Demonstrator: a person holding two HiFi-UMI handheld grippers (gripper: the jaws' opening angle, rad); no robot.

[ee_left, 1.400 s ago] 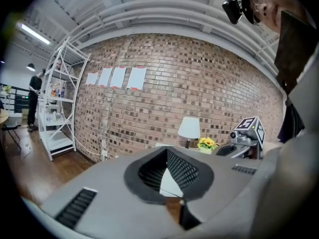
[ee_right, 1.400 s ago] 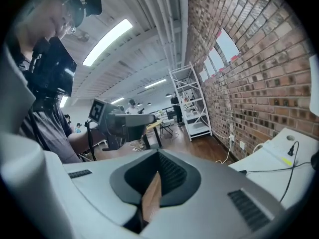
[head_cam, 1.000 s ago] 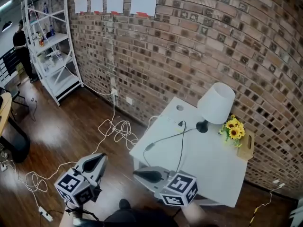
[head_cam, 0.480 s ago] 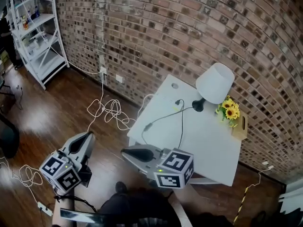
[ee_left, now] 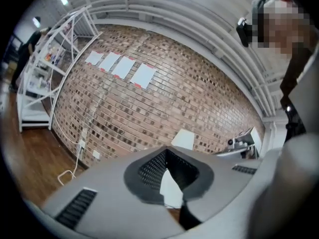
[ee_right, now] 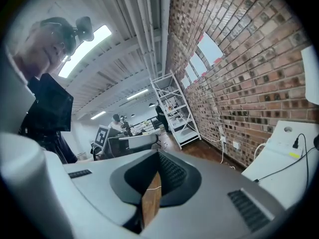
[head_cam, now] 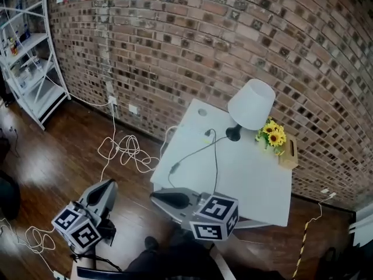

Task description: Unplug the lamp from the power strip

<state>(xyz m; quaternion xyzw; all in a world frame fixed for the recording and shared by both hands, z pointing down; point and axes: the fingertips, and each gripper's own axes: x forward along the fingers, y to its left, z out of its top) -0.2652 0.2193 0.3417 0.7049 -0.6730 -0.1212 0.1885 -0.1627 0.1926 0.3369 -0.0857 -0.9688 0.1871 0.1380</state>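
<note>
The lamp [head_cam: 249, 104] has a white shade and a black base and stands at the far side of the white table [head_cam: 256, 185]. Its black cord [head_cam: 195, 153] runs across the tabletop to the near left edge, with a plug [head_cam: 207, 134] lying by the base. I cannot make out a power strip on the table. My left gripper [head_cam: 108, 184] is shut and empty over the wooden floor, left of the table. My right gripper [head_cam: 154, 196] hangs shut and empty just off the table's near left corner. The right gripper view shows the table [ee_right: 279, 151] and cord [ee_right: 281, 167] at its right.
Yellow flowers [head_cam: 271, 134] and a small wooden box [head_cam: 287, 155] sit at the table's back right. White cables [head_cam: 125, 147] lie tangled on the floor below a wall socket [head_cam: 112, 101]. A brick wall [head_cam: 192, 51] runs behind; a white shelf rack [head_cam: 29, 57] stands far left.
The head view has swung right along the wall, so the shelf rack slid to the left edge. Both grippers stayed shut and low in the picture, drifting slightly left beside the table.
</note>
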